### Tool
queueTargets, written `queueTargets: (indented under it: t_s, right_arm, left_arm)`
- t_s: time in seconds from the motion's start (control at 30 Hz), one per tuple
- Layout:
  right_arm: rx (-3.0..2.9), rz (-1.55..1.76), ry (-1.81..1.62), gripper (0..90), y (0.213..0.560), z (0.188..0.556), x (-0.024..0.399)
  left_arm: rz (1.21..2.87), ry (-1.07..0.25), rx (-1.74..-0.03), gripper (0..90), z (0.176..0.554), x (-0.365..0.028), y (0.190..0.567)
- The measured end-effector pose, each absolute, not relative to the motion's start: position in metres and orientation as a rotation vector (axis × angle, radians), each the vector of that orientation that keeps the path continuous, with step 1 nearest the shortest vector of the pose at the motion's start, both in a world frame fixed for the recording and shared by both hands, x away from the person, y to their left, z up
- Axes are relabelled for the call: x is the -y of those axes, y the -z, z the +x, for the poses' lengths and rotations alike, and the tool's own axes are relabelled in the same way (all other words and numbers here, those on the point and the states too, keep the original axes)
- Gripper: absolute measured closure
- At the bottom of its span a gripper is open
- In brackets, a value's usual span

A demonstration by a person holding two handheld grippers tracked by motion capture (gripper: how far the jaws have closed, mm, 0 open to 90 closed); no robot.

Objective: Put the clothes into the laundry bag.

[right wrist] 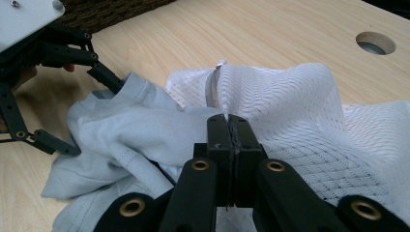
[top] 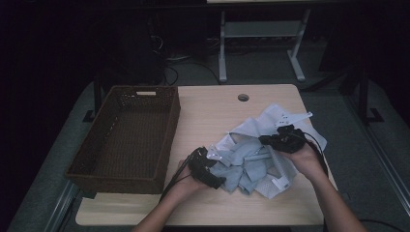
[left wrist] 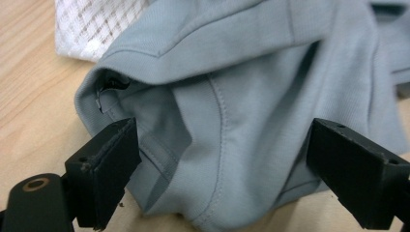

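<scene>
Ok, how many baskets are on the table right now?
1. The brown wicker basket sits on the table's left side, apart from the crumpled garment that both grippers work on to its right. Nothing hints at a second one.

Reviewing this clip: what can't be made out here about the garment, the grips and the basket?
- Garment: crumpled, so its type and full shape stay hidden in all views.
- Right gripper: jaws shut on white mesh; how much fabric is pinched is hidden.
- Left gripper: open around a grey fold; the fold's underside is hidden.
- Basket: interior too dark, high view.
</scene>
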State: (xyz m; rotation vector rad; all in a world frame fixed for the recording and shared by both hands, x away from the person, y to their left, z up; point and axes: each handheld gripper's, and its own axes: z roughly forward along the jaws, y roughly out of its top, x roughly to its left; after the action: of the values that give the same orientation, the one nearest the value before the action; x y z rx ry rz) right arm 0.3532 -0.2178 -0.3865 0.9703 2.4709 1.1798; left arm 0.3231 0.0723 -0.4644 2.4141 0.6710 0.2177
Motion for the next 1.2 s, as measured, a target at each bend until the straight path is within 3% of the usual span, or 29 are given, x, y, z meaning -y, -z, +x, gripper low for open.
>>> queueTargets:
  t_s: [0.4,0.5,0.57,0.63,0.67,0.7,0.77,0.87,1.2]
  right_arm:
    - [-2.478,0.969,-1.169,88.7,0.388,0.354,0.217]
    - [-2.475,0.967,-1.175,88.7,0.388,0.354,0.218]
    - [-2.475,0.967,-1.174,88.7,0.387,0.354,0.218]
    - [-2.475,0.964,-1.174,88.7,0.387,0.354,0.218]
    - [-2.475,0.963,-1.174,88.8,0.387,0.354,0.217]
    - [-2.477,0.96,-1.173,88.8,0.386,0.353,0.216]
    - [-2.482,0.958,-1.171,88.8,0.387,0.352,0.215]
    - [-2.491,0.946,-1.166,88.7,0.388,0.352,0.213]
    - [-2.503,0.929,-1.188,88.8,0.384,0.35,0.209]
  left_arm:
    - [2.4,-0.234,-0.729,10.2,0.336,-0.079,0.467]
    - [2.4,-0.226,-0.705,13.8,0.335,-0.079,0.466]
    - [2.398,-0.222,-0.695,20.9,0.335,-0.079,0.465]
    - [2.383,-0.2,-0.656,43.8,0.333,-0.08,0.463]
    - [2.377,-0.187,-0.637,43.8,0.332,-0.079,0.462]
    - [2.363,-0.158,-0.615,66.2,0.331,-0.078,0.462]
    - [2.353,-0.122,-0.619,77.1,0.332,-0.074,0.461]
    - [2.34,-0.102,-0.591,83.5,0.333,-0.069,0.455]
    - [2.254,-0.107,-0.505,84.2,0.336,-0.041,0.429]
